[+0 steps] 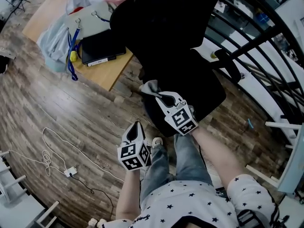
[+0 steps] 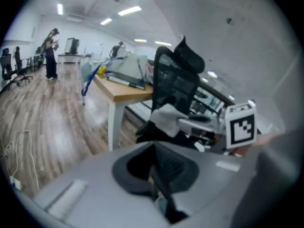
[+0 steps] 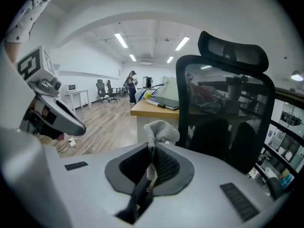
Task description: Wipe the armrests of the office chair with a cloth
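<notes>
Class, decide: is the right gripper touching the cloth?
Touching. In the right gripper view the right gripper pinches the cloth between its shut jaws.

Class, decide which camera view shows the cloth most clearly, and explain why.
The right gripper view: the cloth sits central, pinched in the shut jaws of the right hand-held gripper. The head view shows only a small grey bunch; the left gripper view shows it side-on, farther off.

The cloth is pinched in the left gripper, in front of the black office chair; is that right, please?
Not quite: the cloth is pinched in the right gripper, in front of the black office chair, as the right gripper view shows.
</notes>
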`<move>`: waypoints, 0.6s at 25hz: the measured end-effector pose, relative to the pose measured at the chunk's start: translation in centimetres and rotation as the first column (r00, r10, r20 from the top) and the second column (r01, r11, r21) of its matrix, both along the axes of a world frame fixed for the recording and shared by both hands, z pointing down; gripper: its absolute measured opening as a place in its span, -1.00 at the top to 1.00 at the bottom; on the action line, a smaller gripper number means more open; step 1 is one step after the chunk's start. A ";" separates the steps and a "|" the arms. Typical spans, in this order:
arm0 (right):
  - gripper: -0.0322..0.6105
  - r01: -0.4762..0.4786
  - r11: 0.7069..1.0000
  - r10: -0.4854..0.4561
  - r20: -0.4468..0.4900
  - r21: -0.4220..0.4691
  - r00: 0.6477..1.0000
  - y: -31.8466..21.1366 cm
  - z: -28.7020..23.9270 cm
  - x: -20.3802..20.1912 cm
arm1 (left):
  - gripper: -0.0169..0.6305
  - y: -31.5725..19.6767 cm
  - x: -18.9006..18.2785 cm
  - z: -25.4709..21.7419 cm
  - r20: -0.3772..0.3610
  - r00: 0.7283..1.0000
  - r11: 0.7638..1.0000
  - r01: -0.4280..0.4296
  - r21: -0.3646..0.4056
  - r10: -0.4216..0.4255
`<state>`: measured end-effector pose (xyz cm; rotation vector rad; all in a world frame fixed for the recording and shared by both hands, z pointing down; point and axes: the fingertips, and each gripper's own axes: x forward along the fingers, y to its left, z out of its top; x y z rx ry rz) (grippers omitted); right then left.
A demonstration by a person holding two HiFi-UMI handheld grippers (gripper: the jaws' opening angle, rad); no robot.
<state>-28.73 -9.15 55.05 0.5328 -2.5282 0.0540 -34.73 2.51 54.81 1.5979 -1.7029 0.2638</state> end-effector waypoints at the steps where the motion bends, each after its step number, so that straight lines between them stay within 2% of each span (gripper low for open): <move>1: 0.81 0.009 1.000 -0.009 -0.014 -0.001 1.000 -0.2 0.6 -0.3 | 0.93 -0.1 -0.2 0.3 -0.001 1.000 1.000 0.008 -0.004 -0.008; 15: 0.81 0.115 0.993 -0.119 -0.146 -0.035 0.982 0.4 7.9 -2.9 | 0.93 0.0 -0.7 3.4 -0.018 0.999 0.998 0.045 -0.050 -0.046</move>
